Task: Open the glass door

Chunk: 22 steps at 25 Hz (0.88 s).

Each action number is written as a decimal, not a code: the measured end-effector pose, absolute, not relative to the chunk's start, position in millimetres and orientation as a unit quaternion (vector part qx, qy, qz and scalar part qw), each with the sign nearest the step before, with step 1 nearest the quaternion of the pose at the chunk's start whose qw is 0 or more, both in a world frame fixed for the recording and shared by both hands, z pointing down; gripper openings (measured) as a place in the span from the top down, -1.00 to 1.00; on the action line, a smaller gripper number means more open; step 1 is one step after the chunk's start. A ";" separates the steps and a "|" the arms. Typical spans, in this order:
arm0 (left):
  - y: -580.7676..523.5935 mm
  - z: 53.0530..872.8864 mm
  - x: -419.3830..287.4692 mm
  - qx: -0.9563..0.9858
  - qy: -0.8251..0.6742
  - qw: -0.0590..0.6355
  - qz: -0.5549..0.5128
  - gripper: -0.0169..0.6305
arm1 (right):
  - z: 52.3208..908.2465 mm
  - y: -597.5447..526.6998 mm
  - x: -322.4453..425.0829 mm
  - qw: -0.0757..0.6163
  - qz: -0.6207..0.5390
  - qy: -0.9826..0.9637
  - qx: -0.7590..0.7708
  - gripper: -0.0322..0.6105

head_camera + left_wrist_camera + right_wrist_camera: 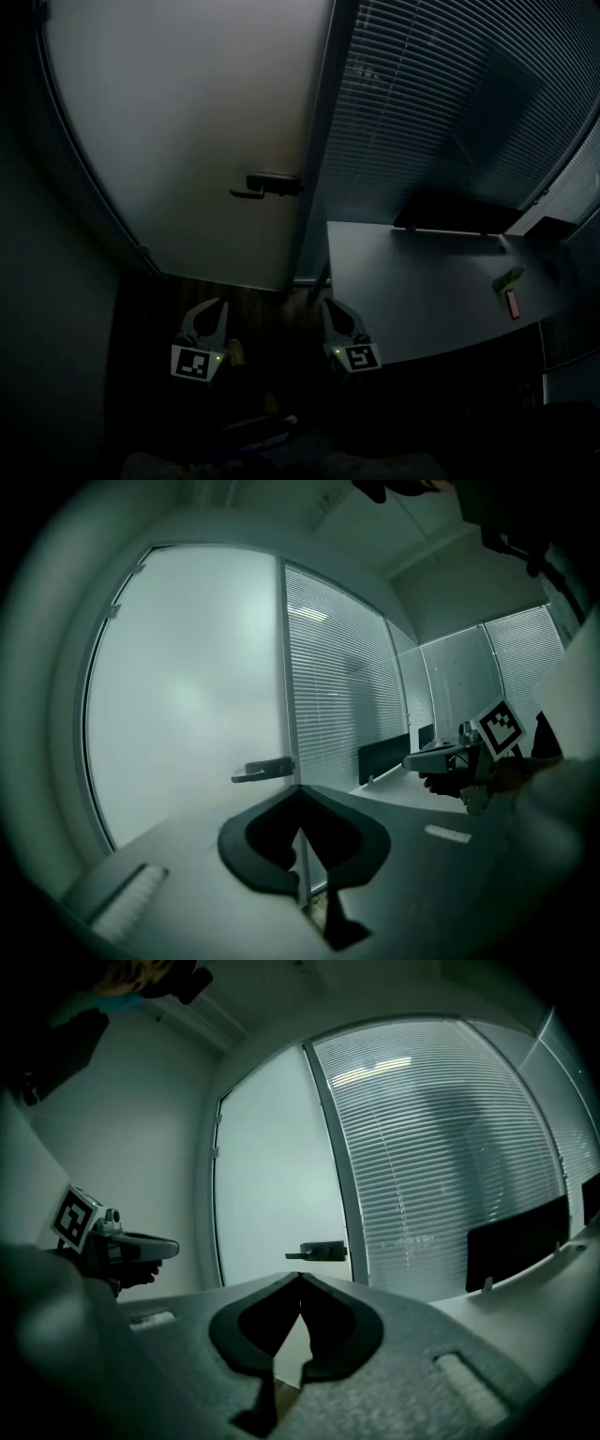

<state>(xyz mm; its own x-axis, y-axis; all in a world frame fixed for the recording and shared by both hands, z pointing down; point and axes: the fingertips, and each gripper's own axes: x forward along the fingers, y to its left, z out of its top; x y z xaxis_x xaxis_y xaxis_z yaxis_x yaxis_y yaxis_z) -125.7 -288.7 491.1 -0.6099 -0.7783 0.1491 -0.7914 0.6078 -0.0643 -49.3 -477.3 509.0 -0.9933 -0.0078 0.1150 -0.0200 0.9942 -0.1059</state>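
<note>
Glass door point(187, 141) looks shut: frosted pane w/ its door handle point(267, 185) on the edge next to the frame post. Lever sits level, i.e. not pressed.

Left claw point(217, 307) hangs below the handle & a bit to its left, well apart from it. Right claw point(330, 309) is below & to the handle's right, about level w/ the other. Neither touches anything. Both claws are closed, tips together, nothing btwn them. That's clear in each gripper view, where the handle shows a little above the meeting tips, well off.

Both point roughly level at the door, so prob. an approach stance: claws low & side by side in front of the body, aimed toward the handle but not yet up at it. Closed tips would suit pushing the lever down rather than gripping it; can't say which claw is meant for that.

Table point(422, 300) w/ a monitor point(459, 214) stands right of the handle, past the frame post, under slatted blinds point(450, 94). That leaves a narrow lane to the door. Opening itself not yet begun, by the look of it.
</note>
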 end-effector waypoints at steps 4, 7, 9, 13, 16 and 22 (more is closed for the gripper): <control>-300.9 483.9 -156.4 0.449 -0.890 0.046 0.067 0.94 | 503.4 -487.1 -75.6 0.053 0.054 -0.997 0.019 0.89; -311.9 484.2 -185.3 0.457 -0.885 0.044 0.073 0.94 | 501.9 -493.2 -98.3 0.050 0.054 -0.997 0.026 0.89; -321.9 488.7 -206.5 0.464 -0.881 0.040 0.080 0.94 | 507.3 -499.6 -114.7 0.053 0.053 -0.997 0.034 0.89; -338.6 492.4 -247.6 0.481 -0.872 0.046 0.085 0.94 | 510.2 -510.1 -146.5 0.059 0.057 -0.996 0.046 0.89; -350.4 490.4 -272.0 0.499 -0.861 0.059 0.079 0.94 | 505.3 -517.0 -165.7 0.061 0.061 -0.995 0.056 0.89; -373.4 502.4 -316.2 0.505 -0.850 0.049 0.145 0.93 | 509.6 -532.0 -200.1 0.069 0.068 -0.992 0.075 0.89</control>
<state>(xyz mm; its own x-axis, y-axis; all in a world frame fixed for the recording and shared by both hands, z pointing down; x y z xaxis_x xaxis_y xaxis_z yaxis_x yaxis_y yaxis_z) -316.2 -373.4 502.4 -0.4854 -0.8438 0.2288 -0.8720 0.4483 -0.1966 -200.1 -532.0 509.6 -0.9791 -0.1397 0.1476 -0.1586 0.9794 -0.1249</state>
